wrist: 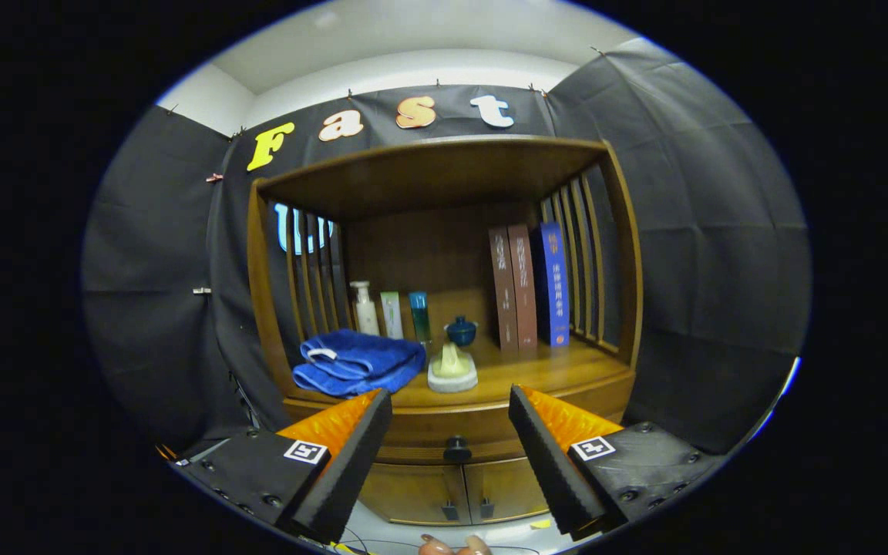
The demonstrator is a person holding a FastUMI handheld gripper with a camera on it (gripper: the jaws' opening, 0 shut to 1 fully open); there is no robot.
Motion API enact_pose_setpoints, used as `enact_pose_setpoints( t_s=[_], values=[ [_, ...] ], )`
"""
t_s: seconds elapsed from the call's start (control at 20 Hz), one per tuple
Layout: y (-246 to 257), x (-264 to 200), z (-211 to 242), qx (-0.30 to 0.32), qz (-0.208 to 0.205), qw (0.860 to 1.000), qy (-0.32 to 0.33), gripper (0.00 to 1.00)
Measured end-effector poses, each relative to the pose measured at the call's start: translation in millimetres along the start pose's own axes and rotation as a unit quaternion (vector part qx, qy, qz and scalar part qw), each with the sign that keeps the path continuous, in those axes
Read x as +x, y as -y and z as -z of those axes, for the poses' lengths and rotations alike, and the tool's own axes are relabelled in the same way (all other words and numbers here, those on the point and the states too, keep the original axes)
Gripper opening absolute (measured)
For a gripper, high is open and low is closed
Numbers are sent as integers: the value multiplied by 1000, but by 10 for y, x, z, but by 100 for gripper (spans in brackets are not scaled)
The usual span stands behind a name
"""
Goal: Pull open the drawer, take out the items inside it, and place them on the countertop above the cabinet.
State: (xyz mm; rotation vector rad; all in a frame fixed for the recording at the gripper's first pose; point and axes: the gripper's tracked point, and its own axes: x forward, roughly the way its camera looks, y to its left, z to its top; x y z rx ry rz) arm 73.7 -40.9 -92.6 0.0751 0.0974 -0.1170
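A wooden cabinet stands ahead, its drawer (482, 428) closed, with a dark round knob (457, 447) on its front. My gripper (450, 405) is open, its two fingers spread wide on either side of the knob and a short way in front of it, touching nothing. The countertop (536, 370) above the drawer carries a folded blue towel (359, 362) at the left and a small pale item on a white dish (452, 371) near the middle. What lies in the drawer is hidden.
At the back of the countertop stand bottles (390, 312), a small dark blue pot (461, 330) and three upright books (529, 287). Slatted side walls and a top shelf (428, 166) enclose it. Two small doors (455, 489) sit below the drawer. Fingertips of a hand (452, 546) show underneath.
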Motion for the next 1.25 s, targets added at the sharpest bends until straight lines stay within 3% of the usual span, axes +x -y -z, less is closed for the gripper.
enact_pose_setpoints(
  t_s=[0.4, 1.25],
  values=[
    [-176, -437, -911, -15, -21, 999, 28, 99],
    [-168, -634, -1002, -14, -30, 999, 37, 99]
  ],
)
